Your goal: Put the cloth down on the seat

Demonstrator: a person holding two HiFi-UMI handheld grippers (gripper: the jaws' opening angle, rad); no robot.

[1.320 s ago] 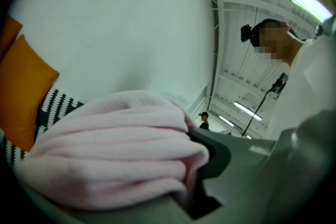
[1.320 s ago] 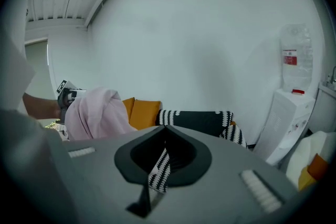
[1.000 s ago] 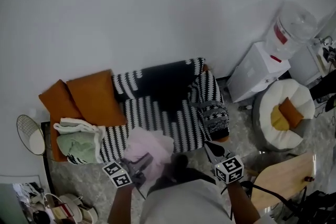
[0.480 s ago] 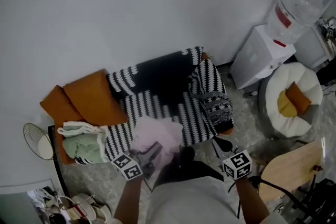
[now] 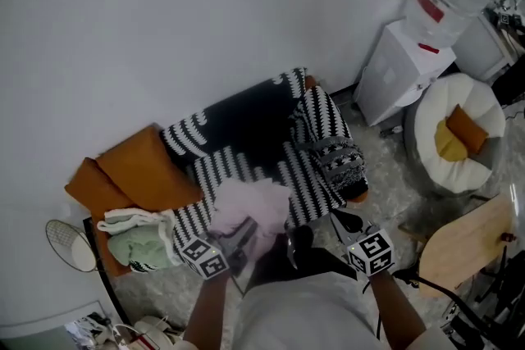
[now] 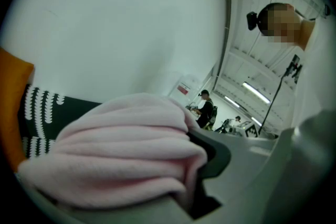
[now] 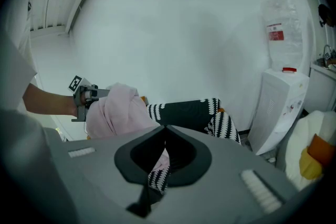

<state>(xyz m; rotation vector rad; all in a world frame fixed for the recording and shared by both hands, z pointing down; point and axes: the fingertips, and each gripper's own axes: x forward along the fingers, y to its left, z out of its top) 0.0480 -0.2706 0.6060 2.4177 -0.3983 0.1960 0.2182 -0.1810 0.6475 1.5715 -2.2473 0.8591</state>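
Lowered over the zigzag seat (image 5: 220, 170), left gripper (image 5: 244, 232) pinches soft bunched pink cloth (image 5: 246, 205); right gripper (image 5: 338, 219) jaws pressed together

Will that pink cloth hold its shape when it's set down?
Probably not: the cloth bunches in soft folds at the left gripper, so it looks floppy. Likely light, since one pinch carries it. It should slump on the seat.

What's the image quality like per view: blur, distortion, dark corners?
Head view: dim, flat light, wide-angle bend at the edges. Left gripper view: fisheye, black corners, pink cloth close up and soft. Right gripper view: fisheye, black corners, foreground blurred, striped sofa and water dispenser fairly sharp.
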